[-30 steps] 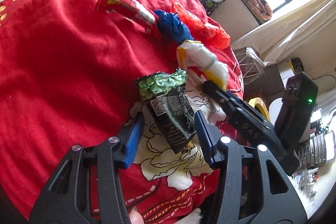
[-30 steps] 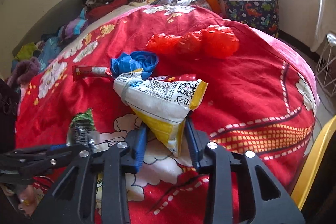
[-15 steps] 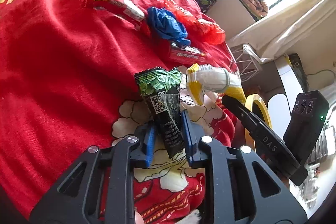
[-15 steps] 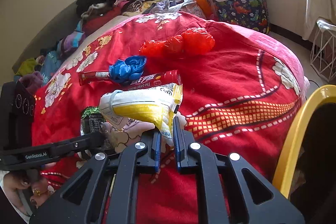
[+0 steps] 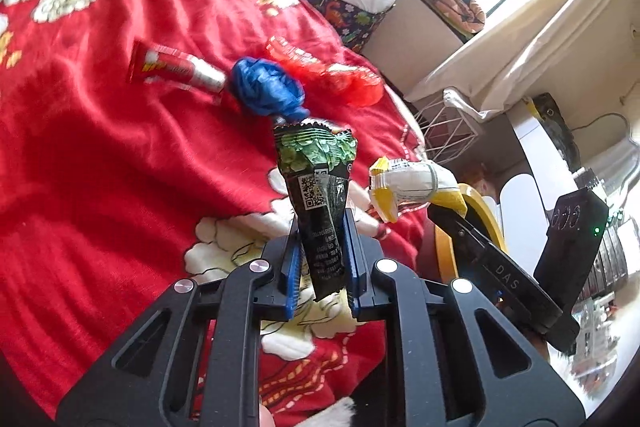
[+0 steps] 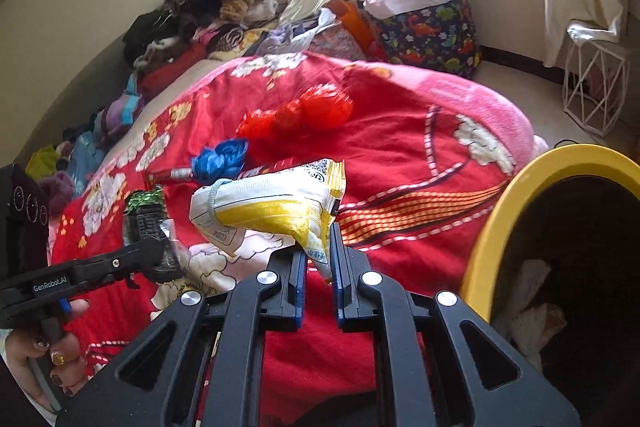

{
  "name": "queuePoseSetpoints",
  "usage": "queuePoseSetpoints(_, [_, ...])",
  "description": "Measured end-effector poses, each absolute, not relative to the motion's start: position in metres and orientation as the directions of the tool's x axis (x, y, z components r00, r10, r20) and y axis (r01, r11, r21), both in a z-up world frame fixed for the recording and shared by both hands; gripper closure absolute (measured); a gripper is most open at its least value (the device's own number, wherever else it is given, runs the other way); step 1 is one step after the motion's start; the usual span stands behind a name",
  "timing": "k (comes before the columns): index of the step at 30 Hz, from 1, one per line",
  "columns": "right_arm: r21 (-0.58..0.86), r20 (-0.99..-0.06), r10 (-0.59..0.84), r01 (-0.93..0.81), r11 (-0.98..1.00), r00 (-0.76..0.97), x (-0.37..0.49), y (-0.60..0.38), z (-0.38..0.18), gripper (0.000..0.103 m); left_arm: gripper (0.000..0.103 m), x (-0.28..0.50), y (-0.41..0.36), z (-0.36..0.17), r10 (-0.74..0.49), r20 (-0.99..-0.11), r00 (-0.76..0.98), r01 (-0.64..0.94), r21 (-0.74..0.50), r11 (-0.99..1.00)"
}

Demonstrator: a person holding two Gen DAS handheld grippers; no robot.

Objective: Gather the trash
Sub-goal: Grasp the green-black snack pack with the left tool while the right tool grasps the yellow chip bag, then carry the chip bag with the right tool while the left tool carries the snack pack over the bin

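Left wrist view shows your left gripper (image 5: 322, 251), jaws closing, pinching one black-and-green snack wrapper (image 5: 318, 187) with a QR code, lifted off the red blanket (image 5: 100, 155). Right wrist view shows your right gripper (image 6: 318, 267) clamped tight on one yellow-and-white crumpled packet (image 6: 276, 205), raised above the blanket just beside the yellow bin (image 6: 520, 195) at the right. Farther off on the blanket lie one red tube wrapper (image 5: 176, 71), one blue crumpled bag (image 5: 268, 93) touching it, and one red crumpled bag (image 5: 332, 77) beyond.
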State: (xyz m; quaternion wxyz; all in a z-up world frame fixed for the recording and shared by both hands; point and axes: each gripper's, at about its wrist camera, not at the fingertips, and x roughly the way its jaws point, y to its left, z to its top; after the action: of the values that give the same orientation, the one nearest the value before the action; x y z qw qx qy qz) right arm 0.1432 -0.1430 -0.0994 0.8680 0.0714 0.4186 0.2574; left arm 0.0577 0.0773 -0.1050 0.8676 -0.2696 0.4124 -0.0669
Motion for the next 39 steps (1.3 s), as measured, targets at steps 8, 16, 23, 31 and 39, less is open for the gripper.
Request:
queuePoseSetpoints(8, [0.344,-0.657,0.486,-0.345,0.873,0.576,0.136,-0.171,-0.08,0.093,0.091,0.059,0.056,-0.073,-0.332,-0.64,0.693,-0.036,-0.49,0.871])
queuePoseSetpoints(16, [0.357,-0.621,0.474,-0.313,0.88,0.624,0.131,-0.198,-0.064,0.093,0.091,0.063,0.032,-0.051,-0.328,-0.618,0.714,0.022,-0.449,0.893])
queuePoseSetpoints(23, [0.368,-0.607,0.448,-0.267,0.89,0.657,0.128,-0.224,-0.06,0.093,0.091,0.063,0.013,-0.039,-0.331,-0.602,0.726,0.072,-0.413,0.908])
queuePoseSetpoints(31, [0.371,-0.591,0.42,-0.231,0.9,0.689,0.121,-0.25,-0.052,0.093,0.091,0.063,-0.007,-0.03,-0.345,-0.589,0.731,0.118,-0.389,0.914])
queuePoseSetpoints(39, [0.371,-0.584,0.393,-0.198,0.907,0.71,0.114,-0.271,-0.051,0.093,0.091,0.064,-0.027,-0.025,-0.366,-0.581,0.727,0.163,-0.371,0.914])
